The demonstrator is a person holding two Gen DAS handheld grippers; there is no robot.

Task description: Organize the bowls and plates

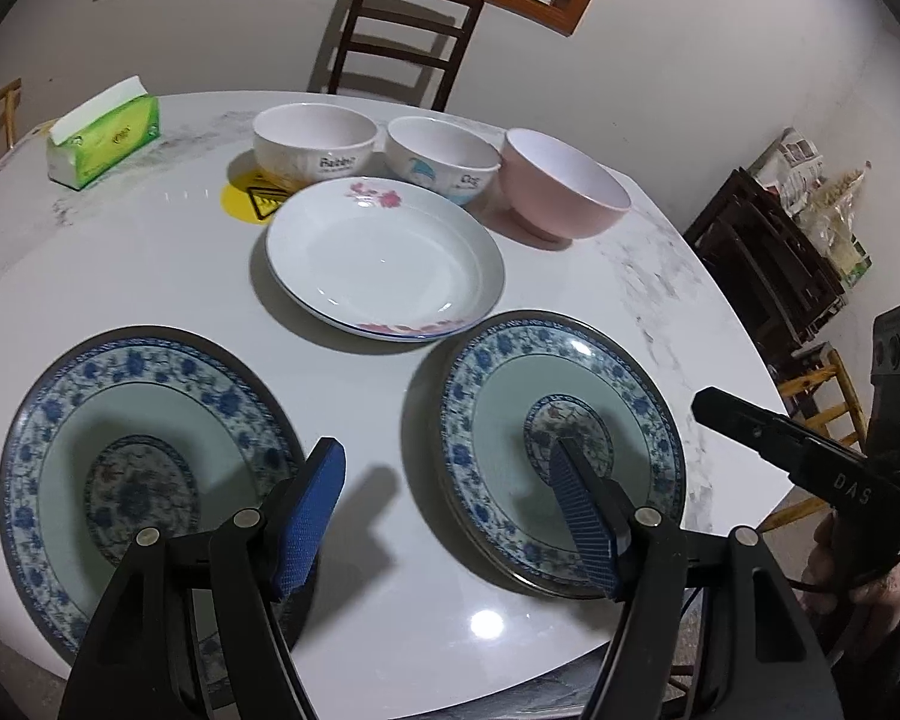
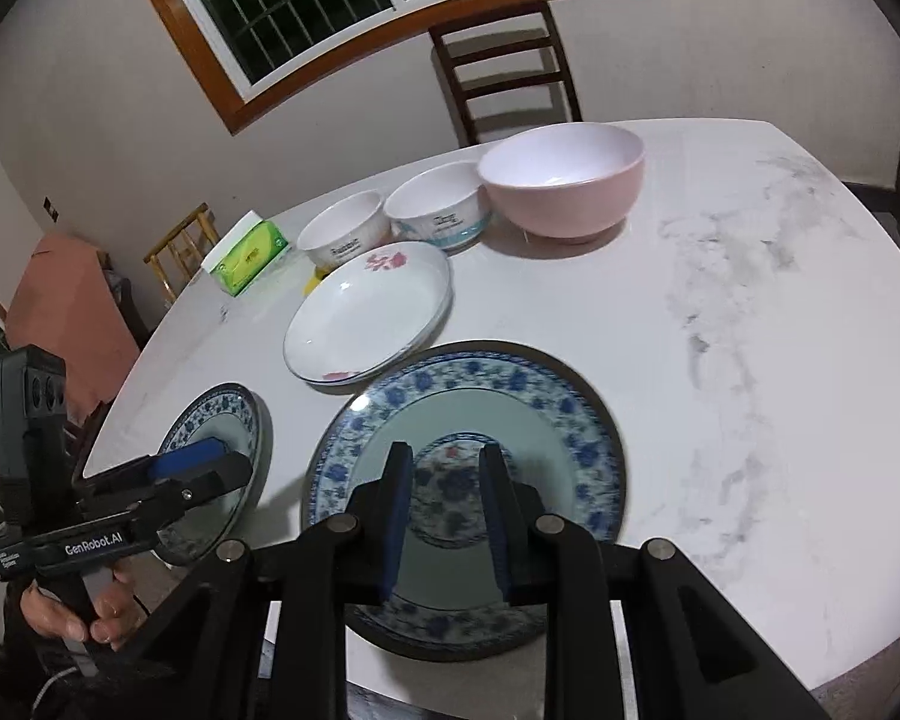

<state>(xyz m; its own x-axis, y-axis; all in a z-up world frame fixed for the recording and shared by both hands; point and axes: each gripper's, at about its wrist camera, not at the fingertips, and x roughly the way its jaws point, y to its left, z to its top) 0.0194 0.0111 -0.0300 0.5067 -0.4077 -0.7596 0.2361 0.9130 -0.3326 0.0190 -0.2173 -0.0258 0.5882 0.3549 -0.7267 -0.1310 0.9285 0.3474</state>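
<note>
Blue-padded and spread wide, my left fingers [image 1: 447,510] hovered low over the near edge of the table [image 1: 150,252], holding nothing. Under and just left of my left-hand pad lay one blue-patterned plate [image 1: 120,450]; under my right-hand pad lay a second blue-patterned plate [image 1: 558,438], the two well apart with bare marble between them. Ahead of the fingers, between the two blue plates and farther out, sat the white floral plate [image 1: 384,258]. Beyond it, left to right, stood the "Rabbit" bowl [image 1: 315,144], the dolphin bowl [image 1: 444,159] and the pink bowl [image 1: 561,186], each touching or just beside its neighbour. A tissue pack [image 1: 105,141] lay far off to the left.

My right fingers [image 2: 447,522] were parted too, narrower, and gripped nothing; they hung above the middle of that second blue plate.

By my reckoning the work had scarcely begun: no plate sat on another, no bowl was nested. All three plates and all three bowls were left to gather.

Both tools pointed forward and tilted down toward the table, my left hand [image 2: 84,612] wrapped round its handle at the table's near edge.
</note>
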